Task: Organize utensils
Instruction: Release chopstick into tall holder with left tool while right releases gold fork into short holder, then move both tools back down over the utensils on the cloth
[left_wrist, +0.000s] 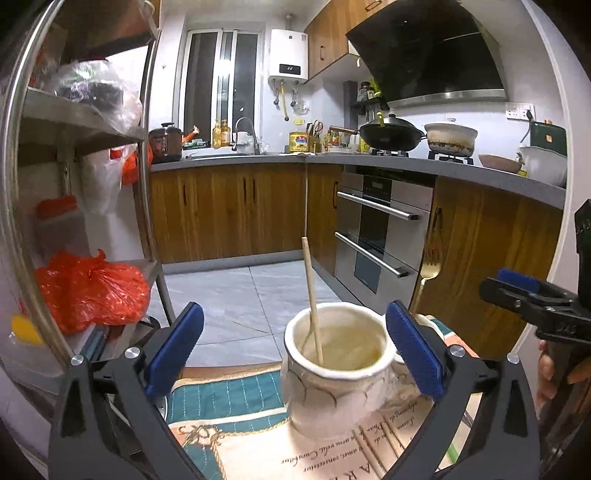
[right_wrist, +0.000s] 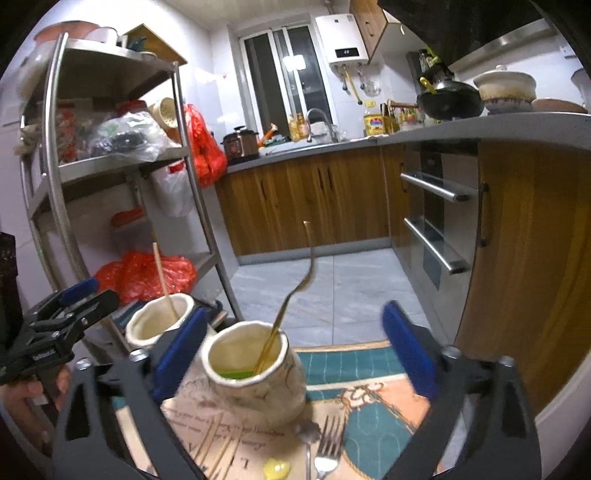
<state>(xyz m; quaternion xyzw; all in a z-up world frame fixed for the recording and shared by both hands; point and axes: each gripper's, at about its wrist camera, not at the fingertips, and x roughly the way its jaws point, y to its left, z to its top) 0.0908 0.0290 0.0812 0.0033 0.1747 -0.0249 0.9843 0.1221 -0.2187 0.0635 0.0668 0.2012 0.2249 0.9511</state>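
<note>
In the left wrist view a white ceramic jar (left_wrist: 336, 369) stands on a patterned cloth (left_wrist: 236, 402) with one wooden chopstick (left_wrist: 312, 295) upright in it. My left gripper (left_wrist: 295, 347) is open, its blue pads either side of the jar's mouth and apart from it. In the right wrist view a second white jar (right_wrist: 255, 391) holds a gold fork (right_wrist: 291, 295). My right gripper (right_wrist: 295, 350) is open around that jar with nothing pressed. The chopstick jar (right_wrist: 159, 325) and my left gripper (right_wrist: 92, 295) show at the left. A silver fork (right_wrist: 328, 443), a spoon (right_wrist: 308, 432) and chopsticks (right_wrist: 218, 443) lie on the cloth.
A steel shelf rack (right_wrist: 55, 184) with red plastic bags (left_wrist: 88, 291) stands close on the left. Wooden cabinets (right_wrist: 517, 258) and an oven (left_wrist: 380, 229) line the right. Tiled floor (right_wrist: 332, 288) lies beyond the cloth's far edge. A small yellow item (right_wrist: 276, 469) lies near the silver fork.
</note>
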